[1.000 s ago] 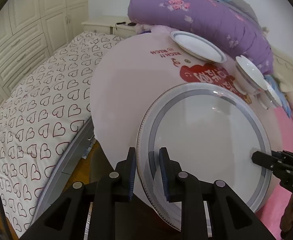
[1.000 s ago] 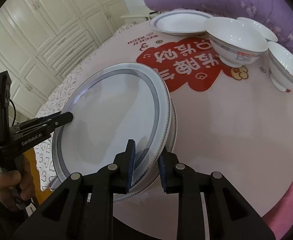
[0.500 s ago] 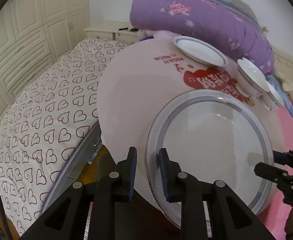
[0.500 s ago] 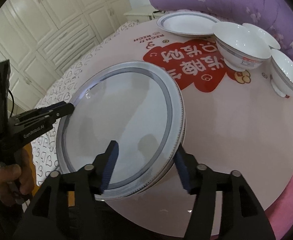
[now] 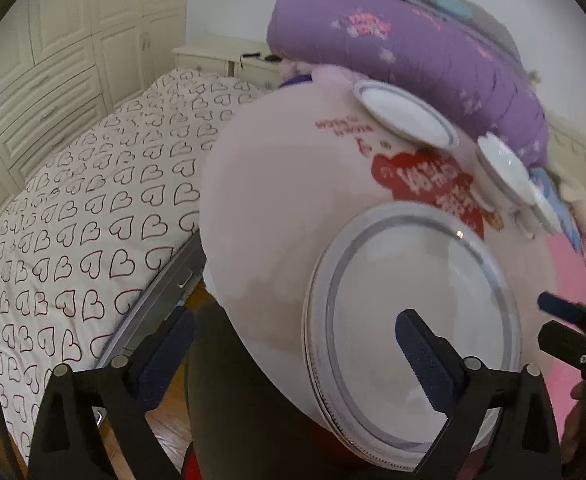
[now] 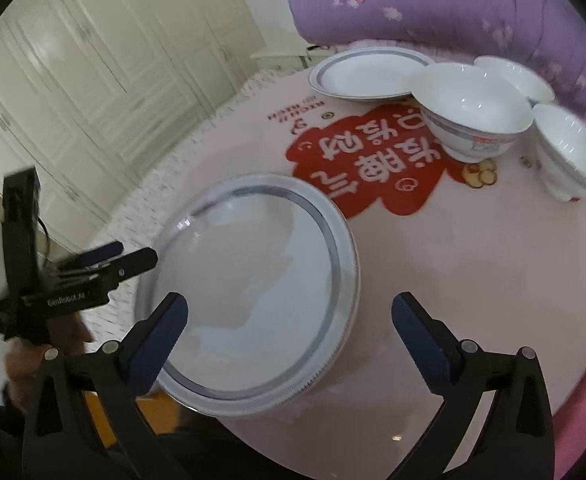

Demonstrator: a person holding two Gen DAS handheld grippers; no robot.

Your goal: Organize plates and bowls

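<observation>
Both grippers w/ jaws spread wide, gripping nothing. Left gripper (image 5: 293,344) sits at the near edge of the round pink table (image 5: 277,208); one blue-padded finger hangs off the table over the floor, the other is over the big plate (image 5: 421,320). Right gripper (image 6: 289,320) hovers over the near side of the same plate (image 6: 253,296), fingers apart on either side of it, not touching as far as visible.

Big plate, white w/ grey ring, lies flat at the table's near edge; rim slightly overhangs it. Looks like a stack of two, can't tell for sure.

Far edge of table: smaller plate (image 6: 369,76) flat, next to the purple quilt (image 6: 433,4). Just beside it, toward the far-right edge, three white bowls: large bowl (image 6: 473,116) upright, nearly touching the smaller plate; a second bowl (image 6: 573,152) at the right edge; a third bowl (image 6: 513,76) behind, against the quilt.

Red graphic w/ white characters (image 6: 365,160) in mid-table, between big plate and bowls. Heart-print bedding (image 5: 85,216) beside the table's left edge.
</observation>
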